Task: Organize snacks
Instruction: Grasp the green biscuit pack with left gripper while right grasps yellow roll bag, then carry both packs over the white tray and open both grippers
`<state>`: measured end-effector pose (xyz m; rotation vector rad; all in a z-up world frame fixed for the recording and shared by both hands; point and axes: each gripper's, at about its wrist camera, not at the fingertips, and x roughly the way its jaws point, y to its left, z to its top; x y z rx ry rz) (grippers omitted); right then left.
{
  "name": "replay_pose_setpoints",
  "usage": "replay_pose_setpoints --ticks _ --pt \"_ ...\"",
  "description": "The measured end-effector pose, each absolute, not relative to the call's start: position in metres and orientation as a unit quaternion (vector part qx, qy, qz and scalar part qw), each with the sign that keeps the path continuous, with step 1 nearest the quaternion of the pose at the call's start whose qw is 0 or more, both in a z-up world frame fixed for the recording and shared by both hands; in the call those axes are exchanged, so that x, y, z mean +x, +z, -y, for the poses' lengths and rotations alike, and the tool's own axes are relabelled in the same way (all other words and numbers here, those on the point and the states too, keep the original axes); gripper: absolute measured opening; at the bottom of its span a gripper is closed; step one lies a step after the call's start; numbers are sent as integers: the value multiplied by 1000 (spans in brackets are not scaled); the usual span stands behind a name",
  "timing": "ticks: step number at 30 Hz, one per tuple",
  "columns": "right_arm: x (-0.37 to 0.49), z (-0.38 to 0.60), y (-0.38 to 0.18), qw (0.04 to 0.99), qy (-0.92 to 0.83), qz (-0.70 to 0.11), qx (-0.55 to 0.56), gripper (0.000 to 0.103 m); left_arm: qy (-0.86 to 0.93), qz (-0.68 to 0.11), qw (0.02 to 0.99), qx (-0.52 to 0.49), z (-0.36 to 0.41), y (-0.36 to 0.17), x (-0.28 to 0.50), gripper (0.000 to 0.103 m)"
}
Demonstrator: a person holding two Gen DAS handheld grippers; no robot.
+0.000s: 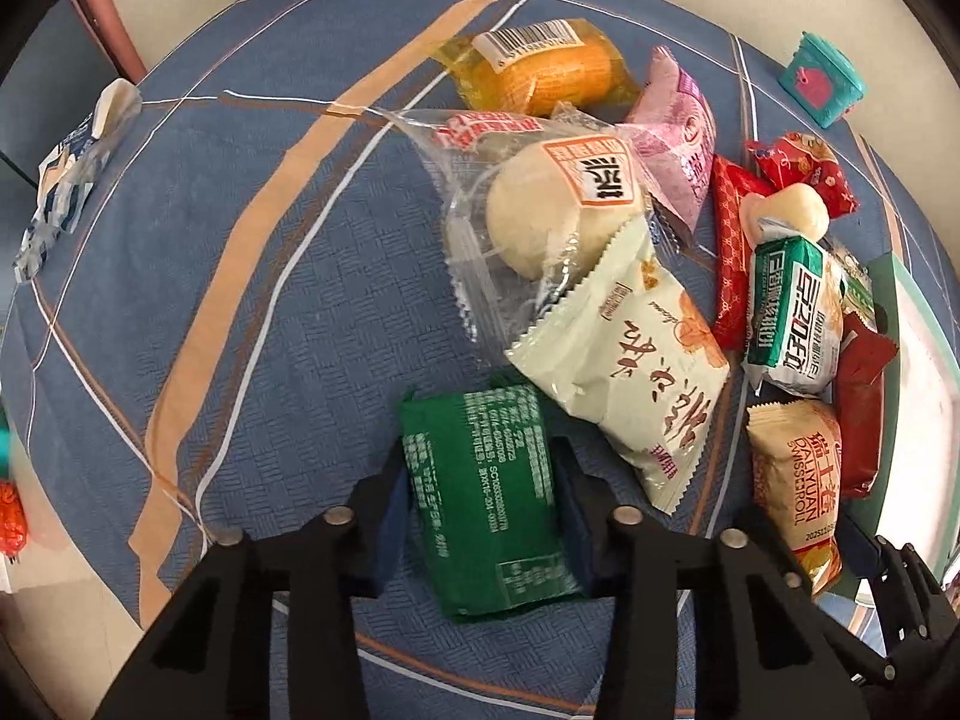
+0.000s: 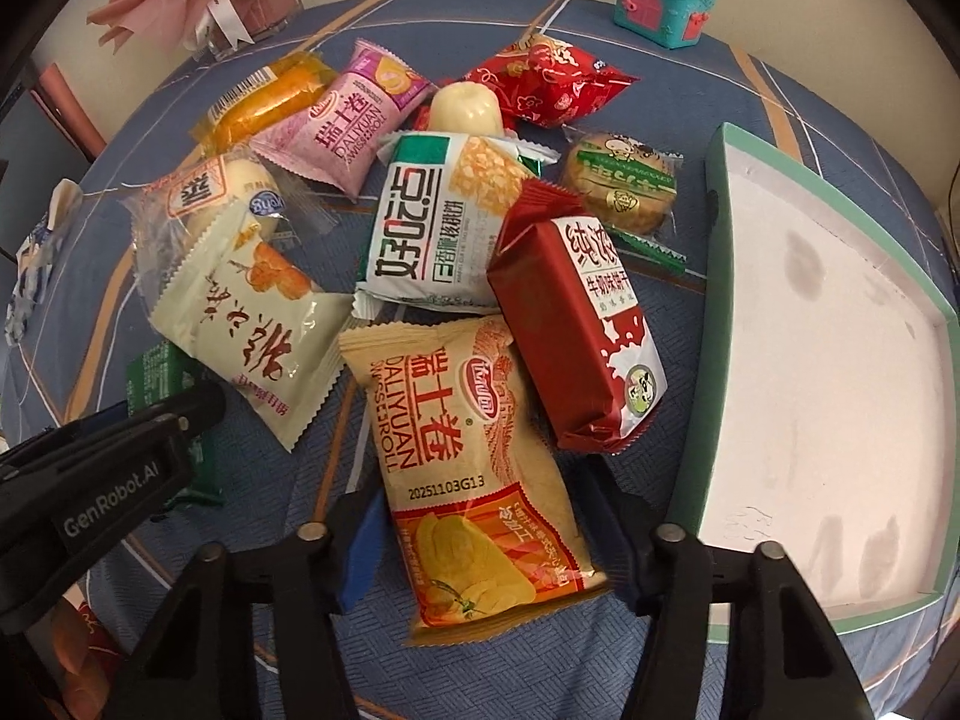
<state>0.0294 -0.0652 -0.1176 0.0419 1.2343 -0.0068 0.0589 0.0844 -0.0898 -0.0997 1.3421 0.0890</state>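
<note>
Your left gripper: fingers clamped on green packet. Your right gripper: fingers straddle tan Swiss roll packet, contact unclear. Green-rimmed box at 3 o'clock holds nothing; snack pile at 12 on surface.

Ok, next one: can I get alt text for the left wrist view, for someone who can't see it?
The left claw has its two fingers against the sides of a green foil snack packet lying on a blue patterned tablecloth. To the right lies a heap of wrapped snacks, nearest a cream packet with red script and a clear-wrapped pale round bun.
</note>
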Motion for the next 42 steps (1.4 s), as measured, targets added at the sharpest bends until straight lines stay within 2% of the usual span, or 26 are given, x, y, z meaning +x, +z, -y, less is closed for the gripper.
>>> replay_pose_setpoints --ticks 8,10,27,35,42 --pt "22 71 -105 817 11 -575 39 39 45 -621 781 -48 -91 -90 54 41" --pt "20 72 -101 818 17 -573 43 38 46 -618 783 -48 -99 -83 46 41" --pt "-12 93 -29 854 37 -510 93 38 48 -577 814 -47 -86 -25 34 41" --pt "-9 122 -26 860 15 -495 122 38 33 -558 828 -47 -58 2 42 41" --pt "1 172 -31 852 -72 -498 146 38 -6 -553 833 -27 -9 11 51 41"
